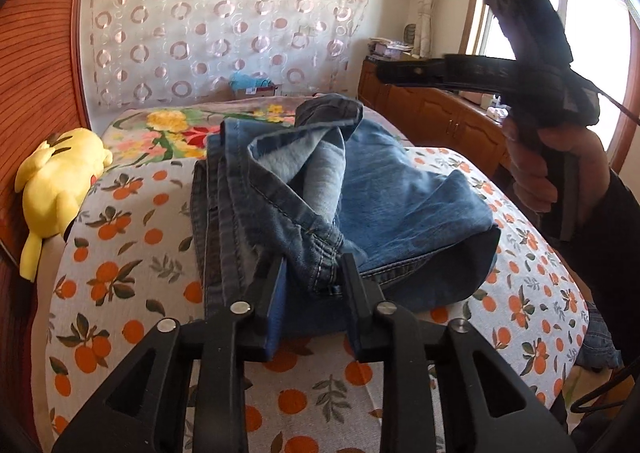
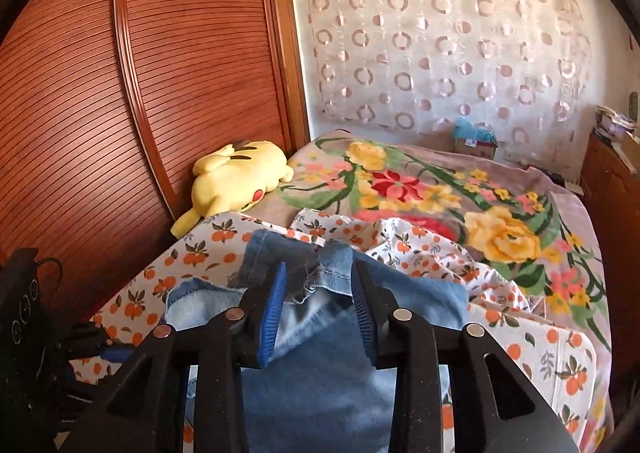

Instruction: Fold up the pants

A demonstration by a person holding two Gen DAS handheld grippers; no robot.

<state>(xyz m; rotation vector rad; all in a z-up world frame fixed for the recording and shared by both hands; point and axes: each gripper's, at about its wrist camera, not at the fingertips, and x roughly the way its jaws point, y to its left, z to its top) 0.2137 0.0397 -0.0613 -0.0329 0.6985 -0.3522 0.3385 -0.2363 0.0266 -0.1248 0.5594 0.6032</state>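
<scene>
- The jeans point(image 1: 320, 189) lie folded in a loose heap on the orange-print sheet point(image 1: 132, 253), near the bed's front edge, with 1 bunched seam end reaching toward the left camera.
- The left gripper point(image 1: 310, 273) has its 2 fingers apart; the bunched seam sits between them, and the blue pads do not seem to press it.
- The right gripper point(image 2: 318, 285) also has its fingers spread, with a denim hem point(image 2: 304, 277) in the gap; I cannot tell whether the pads touch it.
- In the left view, a hand point(image 1: 560, 165) holds the right gripper's handle above the bed's right side.
- A yellow plush toy point(image 1: 60, 181) lies at the bed's left edge against the wooden slatted panel point(image 2: 120, 93).
- A floral blanket point(image 2: 440, 193) covers the far bed.
- A wooden cabinet point(image 1: 440, 113) stands to the right.
</scene>
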